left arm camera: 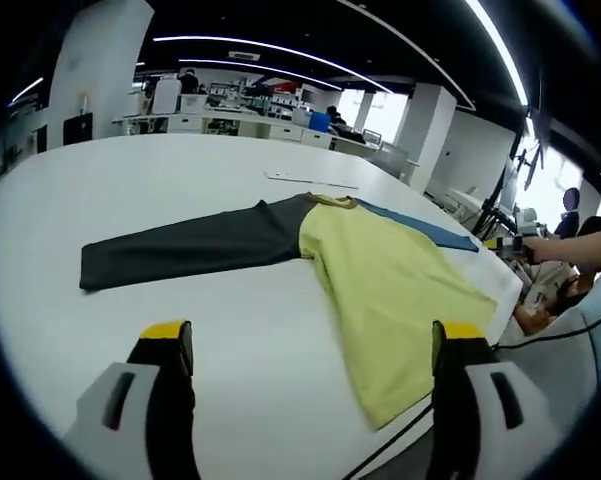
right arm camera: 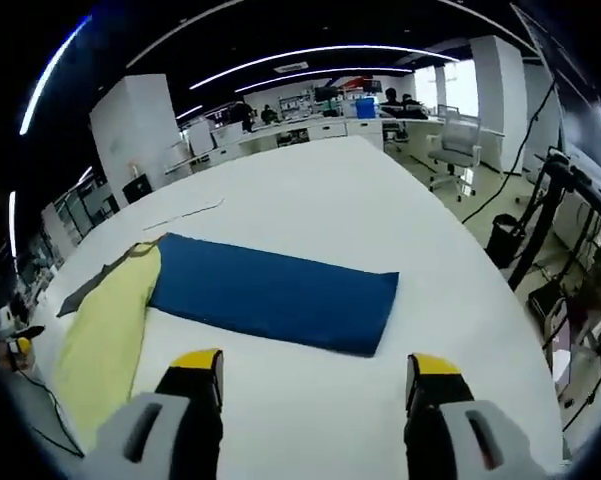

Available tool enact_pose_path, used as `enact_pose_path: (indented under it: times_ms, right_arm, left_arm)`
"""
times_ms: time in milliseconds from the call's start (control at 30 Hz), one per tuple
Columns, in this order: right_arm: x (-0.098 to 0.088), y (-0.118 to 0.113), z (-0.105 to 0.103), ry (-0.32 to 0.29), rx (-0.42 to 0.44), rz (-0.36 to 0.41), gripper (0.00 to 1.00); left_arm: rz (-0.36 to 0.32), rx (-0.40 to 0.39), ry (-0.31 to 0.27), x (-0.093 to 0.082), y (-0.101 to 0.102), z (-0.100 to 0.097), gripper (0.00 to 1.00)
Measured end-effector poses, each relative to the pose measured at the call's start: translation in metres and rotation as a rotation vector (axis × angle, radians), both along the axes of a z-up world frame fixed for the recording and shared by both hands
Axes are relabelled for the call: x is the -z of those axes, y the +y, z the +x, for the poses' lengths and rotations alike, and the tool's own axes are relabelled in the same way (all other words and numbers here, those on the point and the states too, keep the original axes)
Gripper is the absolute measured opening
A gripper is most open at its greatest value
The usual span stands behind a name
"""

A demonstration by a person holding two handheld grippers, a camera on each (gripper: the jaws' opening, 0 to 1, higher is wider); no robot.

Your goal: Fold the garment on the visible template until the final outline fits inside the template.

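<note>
While both grippers hover with jaws spread wide and holding nothing, the shirt (left arm camera: 380, 270) lies flat on the white table (left arm camera: 160, 180).

Across the left gripper view, the dark sleeve (left arm camera: 190, 245) reaches to mid-left with bare table all round it, the yellow body runs to the lower-right table edge, and the left gripper (left arm camera: 310, 345) sits at bottom centre. Across the right gripper view, the yellow body sits lower left, the blue sleeve (right arm camera: 275, 295) spans the middle, open table lies to its right, and the right gripper (right arm camera: 315, 375) hangs below.
</note>
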State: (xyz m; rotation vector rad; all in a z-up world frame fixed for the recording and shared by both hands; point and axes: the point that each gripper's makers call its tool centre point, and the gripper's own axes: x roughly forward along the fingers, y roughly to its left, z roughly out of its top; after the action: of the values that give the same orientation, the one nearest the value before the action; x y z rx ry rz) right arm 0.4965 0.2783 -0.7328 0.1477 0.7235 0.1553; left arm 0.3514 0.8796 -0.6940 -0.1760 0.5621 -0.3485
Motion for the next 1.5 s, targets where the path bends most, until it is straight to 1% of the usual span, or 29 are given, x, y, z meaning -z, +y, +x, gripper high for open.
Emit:
enact_pose_path:
  times_ms: [33, 67, 100, 133, 200, 267, 367, 400, 433, 467, 500, 533, 567, 667, 733, 800, 833, 867, 900, 1000, 1067, 1100, 1200, 1300, 1433, 1500]
  right_arm:
    - [0.002, -0.003, 0.004, 0.003, 0.011, 0.000, 0.69]
    - [0.004, -0.006, 0.003, 0.024, 0.032, -0.004, 0.64]
    - [0.004, -0.007, 0.006, 0.020, 0.038, 0.002, 0.61]
    - [0.004, -0.008, 0.008, 0.016, 0.049, 0.014, 0.59]
    - [0.008, -0.011, 0.010, 0.044, 0.079, 0.035, 0.57]
    - [0.009, -0.012, 0.012, 0.044, 0.087, 0.033, 0.53]
    - [0.015, -0.014, 0.009, 0.078, 0.115, 0.046, 0.47]
    - [0.016, -0.015, 0.008, 0.081, 0.122, 0.045, 0.46]
    - [0.016, -0.017, 0.009, 0.075, 0.133, 0.047, 0.46]
    - [0.016, -0.017, 0.009, 0.071, 0.136, 0.051, 0.44]
    - [0.016, -0.016, 0.008, 0.082, 0.150, 0.081, 0.41]
    - [0.016, -0.015, 0.008, 0.083, 0.151, 0.083, 0.36]
    - [0.017, -0.015, 0.008, 0.083, 0.151, 0.086, 0.33]
    - [0.017, -0.014, 0.007, 0.078, 0.150, 0.075, 0.31]
    - [0.016, -0.013, 0.009, 0.074, 0.161, 0.101, 0.30]
    - [0.015, -0.009, 0.008, 0.081, 0.162, 0.106, 0.25]
    - [0.016, -0.010, 0.008, 0.086, 0.166, 0.093, 0.20]
    - [0.016, -0.009, 0.008, 0.089, 0.169, 0.098, 0.18]
    - [0.016, -0.007, 0.010, 0.092, 0.182, 0.126, 0.17]
    - [0.015, -0.008, 0.009, 0.097, 0.191, 0.116, 0.13]
    - [0.011, -0.007, 0.008, 0.093, 0.193, 0.108, 0.06]
    - [0.008, -0.009, 0.010, 0.077, 0.189, 0.090, 0.00]
    - [0.002, -0.005, 0.011, 0.070, 0.178, 0.083, 0.00]
    - [0.000, -0.005, 0.013, 0.073, 0.165, 0.066, 0.00]
    - [-0.008, 0.000, 0.019, 0.050, 0.160, 0.085, 0.00]
    - [-0.015, 0.008, 0.026, 0.035, 0.129, 0.082, 0.00]
  left_arm:
    - [0.001, -0.007, 0.000, -0.001, 0.001, -0.001, 0.97]
    - [-0.001, -0.013, -0.003, -0.003, 0.004, -0.002, 0.97]
    - [-0.003, -0.017, -0.008, -0.005, 0.005, -0.003, 0.97]
    - [-0.005, -0.022, -0.011, -0.007, 0.007, -0.004, 0.97]
    - [0.002, -0.025, -0.016, -0.010, 0.010, -0.005, 0.98]
    - [0.010, -0.028, -0.014, -0.011, 0.013, -0.006, 0.98]
    - [0.012, -0.039, -0.019, -0.013, 0.017, -0.007, 0.97]
    - [0.013, -0.042, -0.019, -0.013, 0.018, -0.007, 0.97]
    - [0.015, -0.044, -0.019, -0.012, 0.018, -0.007, 0.97]
    - [0.016, -0.045, -0.017, -0.012, 0.018, -0.008, 0.97]
    - [0.014, -0.045, -0.015, -0.010, 0.018, -0.009, 0.96]
    - [0.012, -0.044, -0.012, -0.009, 0.018, -0.010, 0.96]
    - [0.011, -0.045, -0.008, -0.007, 0.017, -0.011, 0.97]
    - [0.009, -0.041, 0.004, -0.003, 0.015, -0.014, 0.96]
    - [0.004, -0.040, 0.010, -0.002, 0.013, -0.015, 0.96]
    - [0.003, -0.038, 0.014, -0.001, 0.012, -0.016, 0.96]
    - [0.002, -0.038, 0.015, -0.001, 0.010, -0.016, 0.95]
    - [0.000, -0.037, 0.018, 0.000, 0.010, -0.016, 0.95]
    - [-0.002, -0.033, 0.019, 0.001, 0.009, -0.016, 0.95]
    - [0.000, -0.029, 0.023, 0.002, 0.007, -0.017, 0.95]
    - [0.001, -0.025, 0.027, 0.003, 0.006, -0.017, 0.95]
    - [0.001, -0.024, 0.028, 0.004, 0.005, -0.017, 0.95]
    - [-0.005, -0.025, 0.028, 0.005, 0.004, -0.016, 0.95]
    - [-0.007, -0.021, 0.031, 0.006, 0.002, -0.015, 0.95]
    - [-0.012, -0.012, 0.029, 0.006, -0.002, -0.014, 0.95]
    - [-0.013, -0.005, 0.030, 0.007, -0.003, -0.014, 0.95]
